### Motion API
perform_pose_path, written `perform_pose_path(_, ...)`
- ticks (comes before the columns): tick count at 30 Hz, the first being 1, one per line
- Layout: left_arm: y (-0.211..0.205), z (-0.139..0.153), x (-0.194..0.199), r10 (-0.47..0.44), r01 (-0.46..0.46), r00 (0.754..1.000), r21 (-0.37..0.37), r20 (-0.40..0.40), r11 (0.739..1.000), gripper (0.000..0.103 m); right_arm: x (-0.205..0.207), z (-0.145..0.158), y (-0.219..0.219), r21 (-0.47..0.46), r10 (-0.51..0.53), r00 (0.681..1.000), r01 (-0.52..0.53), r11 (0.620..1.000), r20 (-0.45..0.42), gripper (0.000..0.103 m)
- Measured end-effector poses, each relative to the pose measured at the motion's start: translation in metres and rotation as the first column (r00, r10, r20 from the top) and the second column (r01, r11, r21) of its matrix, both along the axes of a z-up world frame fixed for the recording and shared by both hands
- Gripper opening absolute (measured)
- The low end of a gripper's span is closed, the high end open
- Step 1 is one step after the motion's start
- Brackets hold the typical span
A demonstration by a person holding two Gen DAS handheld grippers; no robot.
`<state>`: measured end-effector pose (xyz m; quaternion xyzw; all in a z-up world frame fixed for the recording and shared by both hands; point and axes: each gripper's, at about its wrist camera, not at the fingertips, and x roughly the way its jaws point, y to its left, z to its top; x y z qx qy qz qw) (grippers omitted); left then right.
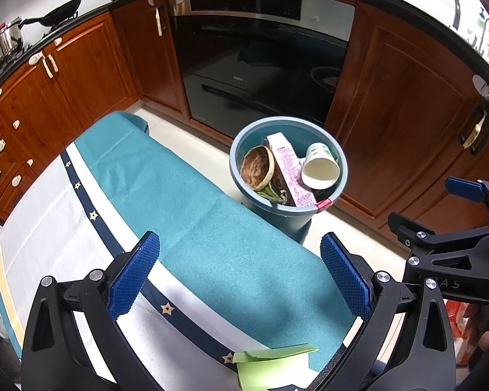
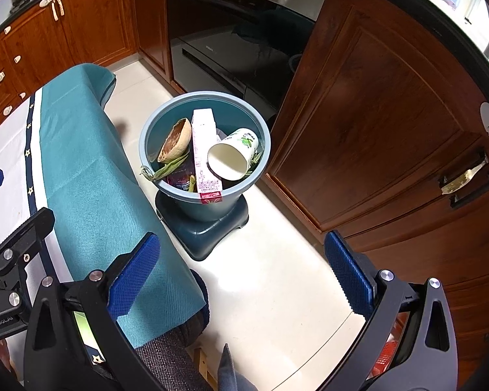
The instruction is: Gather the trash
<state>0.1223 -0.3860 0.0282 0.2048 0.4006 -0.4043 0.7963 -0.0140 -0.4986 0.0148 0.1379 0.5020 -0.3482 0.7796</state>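
A blue-grey trash bin [image 1: 236, 150] [image 2: 146, 137] stands on the floor beside the table. It holds a pink carton [image 1: 290, 176] [image 2: 203, 150], a white paper cup [image 1: 319, 169] [image 2: 233, 156], a brown shell-like bowl [image 1: 257, 168] [image 2: 176, 141] and green scraps. A light green folded paper [image 1: 270, 366] lies on the table's near edge, below my left gripper [image 1: 239, 277]. The left gripper is open and empty above the table. My right gripper [image 2: 241, 277] is open and empty above the floor, near the bin.
The table wears a teal and white cloth [image 1: 179, 215] [image 2: 91, 176]. Wooden cabinets [image 1: 404, 123] and a black oven [image 1: 257, 65] stand behind the bin. Pans [image 1: 58, 13] sit on the stove at the far left. The right gripper shows at the left wrist view's right edge [image 1: 466, 195].
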Motion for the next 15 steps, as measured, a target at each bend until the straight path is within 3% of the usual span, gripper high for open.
perform_pose_path(15, 0.0061, -0.0001, 0.0013, 0.01, -0.01, 1.0, 0.003, 0.0, 1.0, 0.099, 0.003, 0.0, 0.0049, 0.006, 0.011, 1.0, -0.011, 1.0, 0.001, 0.097)
